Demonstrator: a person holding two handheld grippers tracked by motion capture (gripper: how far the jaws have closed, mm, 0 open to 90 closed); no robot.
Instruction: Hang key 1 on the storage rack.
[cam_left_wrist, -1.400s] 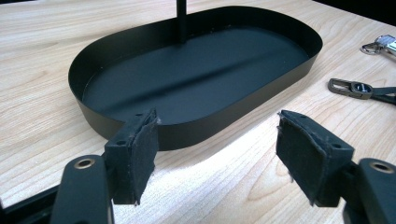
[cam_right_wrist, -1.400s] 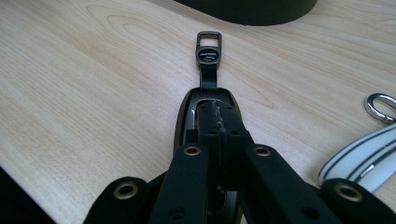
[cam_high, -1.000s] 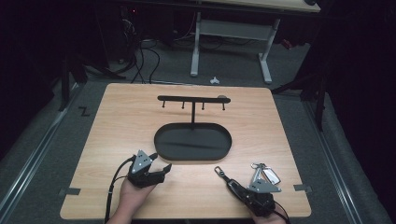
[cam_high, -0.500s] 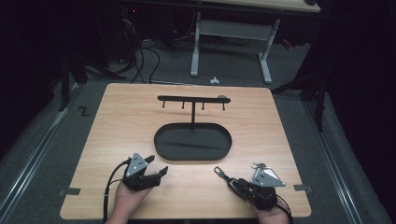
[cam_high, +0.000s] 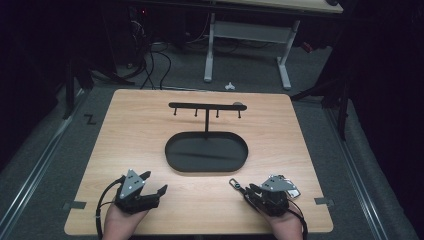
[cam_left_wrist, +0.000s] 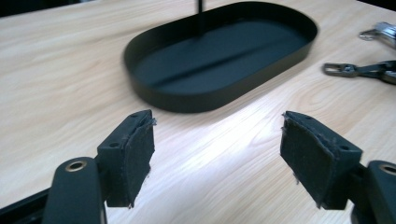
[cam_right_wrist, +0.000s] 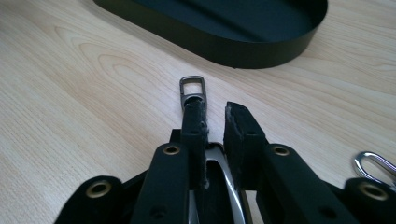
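Observation:
A black oval tray (cam_high: 171, 159) with a T-shaped hook stand (cam_high: 206, 106) sits mid-table. My left gripper (cam_high: 154, 183) stands open near the front left, nothing between its pads (cam_left_wrist: 135, 154), and faces the tray's wall (cam_left_wrist: 187, 100). My right gripper (cam_high: 248, 191) is at the front right, over a dark metal keychain clip (cam_high: 234, 183). Its jaws have just been opening. A narrow gap shows between them (cam_right_wrist: 215, 109), and the clip (cam_right_wrist: 192, 87) lies on the wood along the left jaw, its loop poking past the tip. The pads do not press it.
A silver ring (cam_right_wrist: 373, 163) lies beside the right gripper. The clip's end (cam_left_wrist: 345, 70) also lies right of the tray. Bare wood (cam_high: 130, 140) surrounds the tray. The table's front edge (cam_high: 200, 231) is close to both hands.
The left gripper has drawn left and back toward the front edge. The right gripper's jaws have parted from the clip, which stays on the table.

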